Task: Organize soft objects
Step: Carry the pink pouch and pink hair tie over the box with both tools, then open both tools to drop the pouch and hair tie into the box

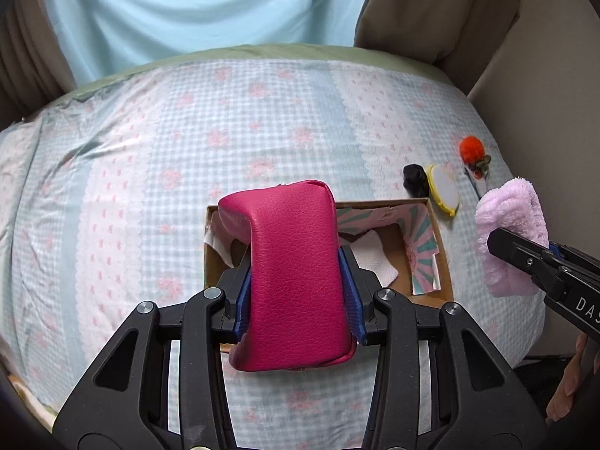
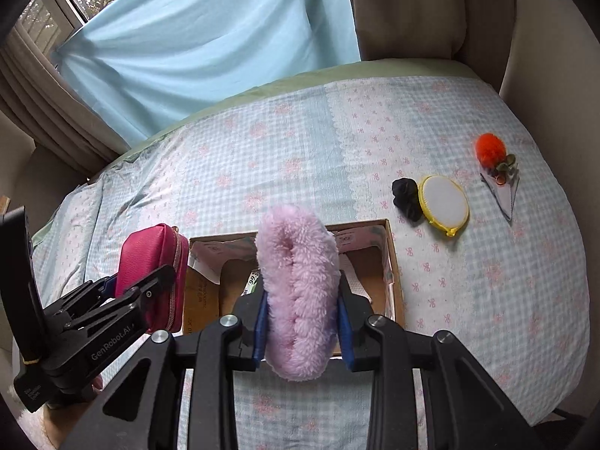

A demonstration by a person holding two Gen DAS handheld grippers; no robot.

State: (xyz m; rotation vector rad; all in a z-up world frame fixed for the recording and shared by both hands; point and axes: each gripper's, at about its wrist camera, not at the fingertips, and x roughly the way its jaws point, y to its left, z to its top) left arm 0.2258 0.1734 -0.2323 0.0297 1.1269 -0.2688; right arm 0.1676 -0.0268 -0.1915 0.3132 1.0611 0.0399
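Blue curtains (image 2: 210,26) hang behind a bed (image 1: 157,157) with a checked cover that has little pink flowers on it. On the bed sits an open cardboard box (image 1: 442,258) with bits of paper inside.

The left tongs (image 1: 296,285) are squeezed on a pink pouch (image 1: 296,273). The pouch is held up over the left part of the box. In the right wrist view its zipper shows along one edge.

The right tongs (image 2: 302,311) are squeezed on a fluffy pink cloth (image 2: 298,292). The cloth is held up over the middle of the box, just right of the pouch.

Past the far right corner of the box lie a black scrunchie (image 2: 407,195) and a round yellow thing (image 2: 444,200), touching each other. Farther right of the box lies an orange pom-pom (image 2: 490,148) with a hair clip (image 2: 506,189) beside it.
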